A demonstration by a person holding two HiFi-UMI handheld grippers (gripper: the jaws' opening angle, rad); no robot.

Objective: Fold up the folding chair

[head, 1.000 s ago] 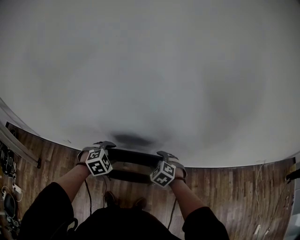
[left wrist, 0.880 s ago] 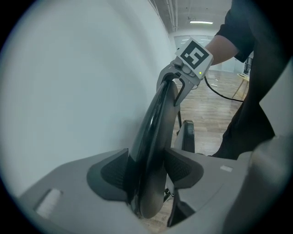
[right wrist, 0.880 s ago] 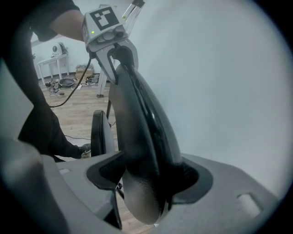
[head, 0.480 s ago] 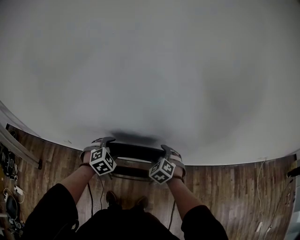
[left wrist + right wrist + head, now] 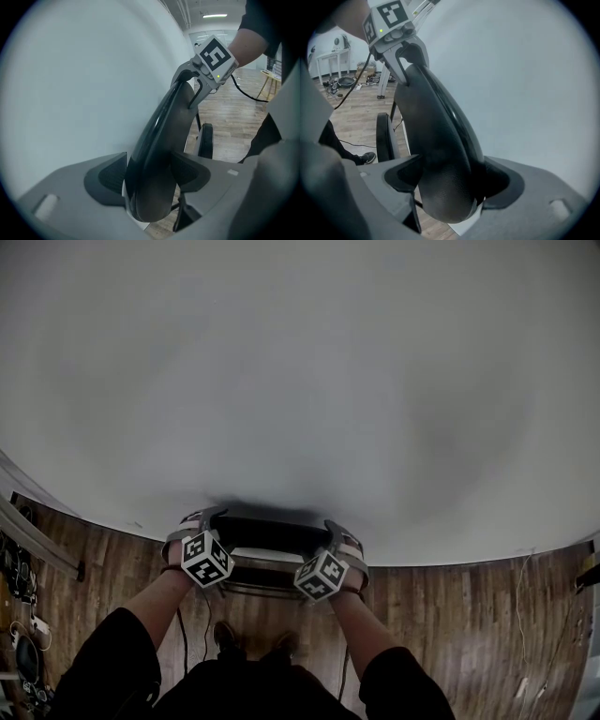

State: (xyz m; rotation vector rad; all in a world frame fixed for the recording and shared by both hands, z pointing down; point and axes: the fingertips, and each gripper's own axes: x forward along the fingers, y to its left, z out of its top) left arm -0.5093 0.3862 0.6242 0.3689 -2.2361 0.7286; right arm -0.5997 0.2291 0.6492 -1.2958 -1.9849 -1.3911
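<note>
The black folding chair (image 5: 267,532) stands folded flat close against the white wall (image 5: 300,381), its padded backrest on top. My left gripper (image 5: 206,517) straddles the backrest's left end and my right gripper (image 5: 336,529) its right end. In the left gripper view the backrest (image 5: 164,140) runs between the pads (image 5: 108,176), whose jaws are opening and no longer squeeze it. It is the same in the right gripper view, where the backrest (image 5: 436,140) fills the gap of the opening right gripper (image 5: 447,176). The folded seat (image 5: 384,138) hangs below.
Wooden floor (image 5: 450,634) stretches behind and to both sides of the person's shoes (image 5: 225,638). Cables and gear lie at the left edge (image 5: 19,615). A white table (image 5: 330,58) stands far off in the room.
Both hands and the chair's backrest moved away from the person toward the wall, and the backrest now sits nearly against it. The grippers' jaws have widened around the backrest.
</note>
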